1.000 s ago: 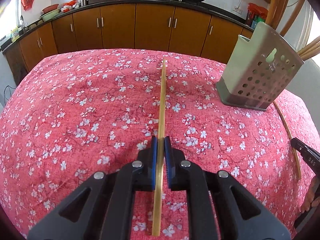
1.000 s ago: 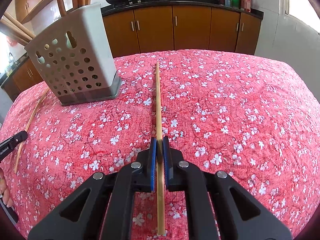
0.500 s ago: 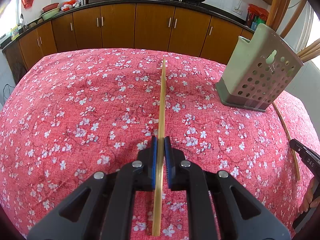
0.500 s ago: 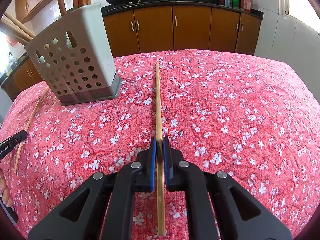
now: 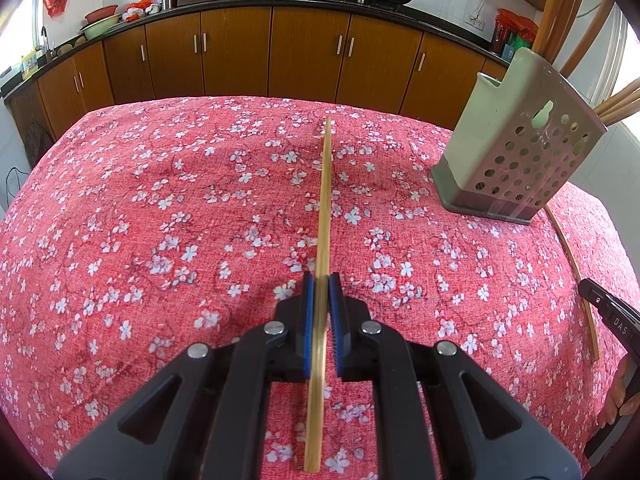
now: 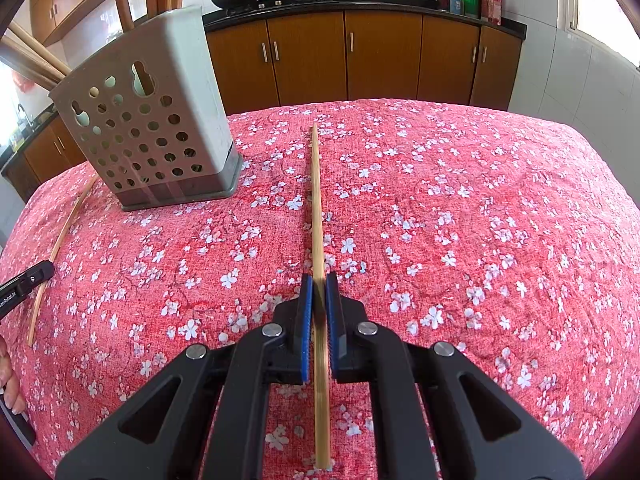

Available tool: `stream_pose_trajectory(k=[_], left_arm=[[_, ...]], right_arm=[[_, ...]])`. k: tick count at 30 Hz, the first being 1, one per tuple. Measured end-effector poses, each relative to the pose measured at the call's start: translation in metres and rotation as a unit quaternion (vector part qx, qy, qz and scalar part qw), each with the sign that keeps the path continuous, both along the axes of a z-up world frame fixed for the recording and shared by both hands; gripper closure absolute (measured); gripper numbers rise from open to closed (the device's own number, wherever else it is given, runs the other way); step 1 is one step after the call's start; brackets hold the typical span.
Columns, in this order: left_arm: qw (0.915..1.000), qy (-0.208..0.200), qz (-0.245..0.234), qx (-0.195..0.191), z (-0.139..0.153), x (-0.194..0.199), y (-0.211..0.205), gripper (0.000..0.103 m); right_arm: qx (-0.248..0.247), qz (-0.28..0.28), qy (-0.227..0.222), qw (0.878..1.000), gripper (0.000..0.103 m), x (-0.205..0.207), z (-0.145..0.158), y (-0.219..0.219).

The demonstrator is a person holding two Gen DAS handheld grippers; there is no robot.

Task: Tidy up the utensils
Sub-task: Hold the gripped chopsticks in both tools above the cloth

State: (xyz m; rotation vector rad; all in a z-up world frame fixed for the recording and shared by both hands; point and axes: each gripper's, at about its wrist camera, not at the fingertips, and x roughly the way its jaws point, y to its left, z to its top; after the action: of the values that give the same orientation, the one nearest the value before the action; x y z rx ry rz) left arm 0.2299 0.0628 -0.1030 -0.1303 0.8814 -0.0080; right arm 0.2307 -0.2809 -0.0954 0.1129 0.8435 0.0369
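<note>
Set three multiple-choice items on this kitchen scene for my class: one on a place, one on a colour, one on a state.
1. The holder stands on: A the cloth; B a shelf; C a stool.
2. The cloth is mainly: A blue; B red; C green.
3. The left gripper is: A wide open; B shut on nothing; C shut on a chopstick.
Key: 1 A, its base rests on the cloth; 2 B, red with white blossoms; 3 C, its pads pinch the chopstick.
</note>
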Motion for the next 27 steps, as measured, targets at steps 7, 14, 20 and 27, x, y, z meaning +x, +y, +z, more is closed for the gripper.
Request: stream_pose_trajectory(k=[7,14,20,27], left_arm=[[1.0000,0.000,0.000,-0.001,0.0000,0.0002,-0.0010,0.092],[1.0000,0.000,0.000,-0.001,0.0003,0.0001,-0.0012,0.092],[1.0000,0.000,0.001,-0.002,0.0007,0.0002,-0.0019,0.092],[1.0000,0.000,0.002,-0.009,0.0009,-0.0004,-0.0025,0.091]], right_arm=[[0.000,0.000,0.000,1.000,0.095,-0.0001,0.0001,0.0000],[0.000,-0.001,-0.001,1.000,0.095,0.0004,0.0001,0.0005],[0.000,-0.001,-0.001,1.000,0.095,0.0011,0.0000,0.0005],[0.000,-0.002,-0.001,1.000,0.095,0.0014,0.0000,0.0007]])
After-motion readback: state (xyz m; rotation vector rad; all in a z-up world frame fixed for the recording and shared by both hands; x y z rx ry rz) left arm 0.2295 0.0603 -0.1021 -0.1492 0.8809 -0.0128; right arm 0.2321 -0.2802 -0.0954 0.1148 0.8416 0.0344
